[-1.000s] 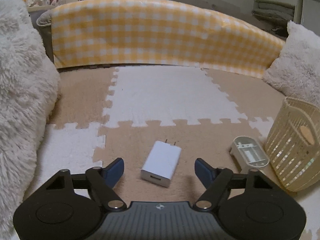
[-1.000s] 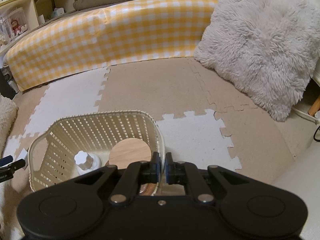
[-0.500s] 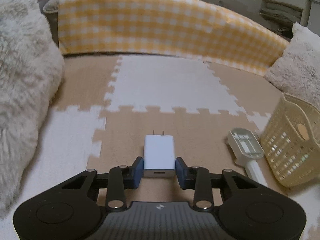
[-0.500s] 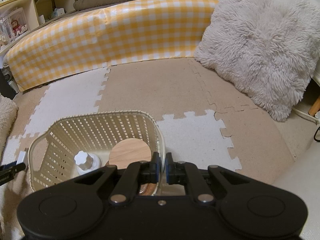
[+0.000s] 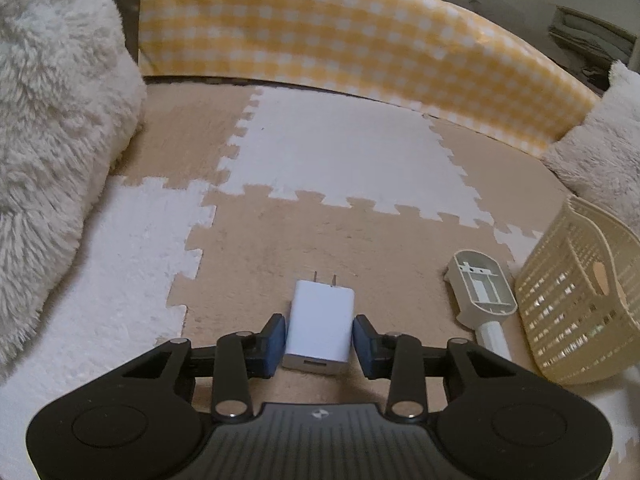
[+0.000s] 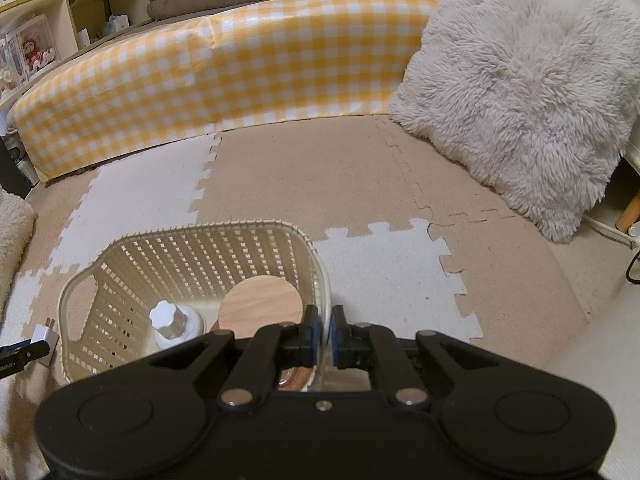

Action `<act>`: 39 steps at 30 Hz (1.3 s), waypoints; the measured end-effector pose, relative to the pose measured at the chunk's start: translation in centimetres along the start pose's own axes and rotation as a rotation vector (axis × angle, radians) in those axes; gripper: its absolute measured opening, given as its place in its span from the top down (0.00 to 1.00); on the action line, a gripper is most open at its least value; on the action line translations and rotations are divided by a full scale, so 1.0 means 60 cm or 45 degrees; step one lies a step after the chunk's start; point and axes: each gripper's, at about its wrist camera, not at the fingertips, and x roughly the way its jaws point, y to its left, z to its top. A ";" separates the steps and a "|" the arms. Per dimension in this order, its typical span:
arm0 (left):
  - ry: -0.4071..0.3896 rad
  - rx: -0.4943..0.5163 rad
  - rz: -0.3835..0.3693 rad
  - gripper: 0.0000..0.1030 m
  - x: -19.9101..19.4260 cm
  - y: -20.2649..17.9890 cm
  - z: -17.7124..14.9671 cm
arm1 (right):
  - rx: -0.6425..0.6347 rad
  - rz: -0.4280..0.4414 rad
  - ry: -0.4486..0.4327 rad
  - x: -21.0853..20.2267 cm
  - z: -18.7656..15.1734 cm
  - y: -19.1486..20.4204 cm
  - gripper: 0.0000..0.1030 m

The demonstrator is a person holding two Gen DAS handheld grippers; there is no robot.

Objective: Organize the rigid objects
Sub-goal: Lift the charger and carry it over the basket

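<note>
A white plug-in charger (image 5: 320,324) lies on the beige foam mat, prongs pointing away from me. My left gripper (image 5: 320,340) has it between its blue pads, which touch both sides; the jaws are opening slightly. A pale plastic scoop-shaped casing (image 5: 482,292) lies to the right, beside the cream slatted basket (image 5: 576,312). My right gripper (image 6: 325,336) is shut on the near rim of the basket (image 6: 192,232). Inside it lie a round wooden lid (image 6: 260,300) and a white-capped bottle (image 6: 170,320). The charger (image 6: 42,334) shows at the left edge of the right wrist view.
A yellow checked bumper (image 5: 340,40) closes off the far side of the puzzle mat. A fluffy cushion (image 5: 52,120) stands on the left and another (image 6: 520,100) on the right. Shelves (image 6: 60,20) stand behind the bumper. A wooden leg and cable (image 6: 628,216) are at the far right.
The left jaws closed in from wide open onto the charger's sides, and the charger turned straight between them. The right gripper and the basket have not moved.
</note>
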 end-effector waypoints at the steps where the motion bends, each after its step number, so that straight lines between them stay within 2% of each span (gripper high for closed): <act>1: 0.002 -0.007 0.003 0.61 0.004 0.000 0.001 | -0.001 -0.001 0.000 0.000 0.000 0.000 0.93; 10: -0.029 0.021 0.028 0.62 0.016 -0.007 0.003 | -0.001 -0.002 0.000 0.000 0.000 0.000 0.93; 15: -0.050 -0.039 0.006 0.63 0.004 0.000 -0.006 | -0.002 -0.002 0.000 0.000 0.000 0.001 0.93; 23: -0.120 -0.166 -0.126 0.63 -0.036 -0.012 -0.009 | 0.000 -0.001 0.000 -0.001 0.000 0.000 0.93; 32: -0.206 -0.164 -0.258 0.63 -0.096 -0.066 0.005 | -0.003 -0.001 0.001 -0.001 0.001 -0.001 0.93; 39: -0.259 -0.078 -0.371 0.63 -0.137 -0.139 0.028 | -0.002 -0.001 0.001 -0.001 0.001 0.000 0.93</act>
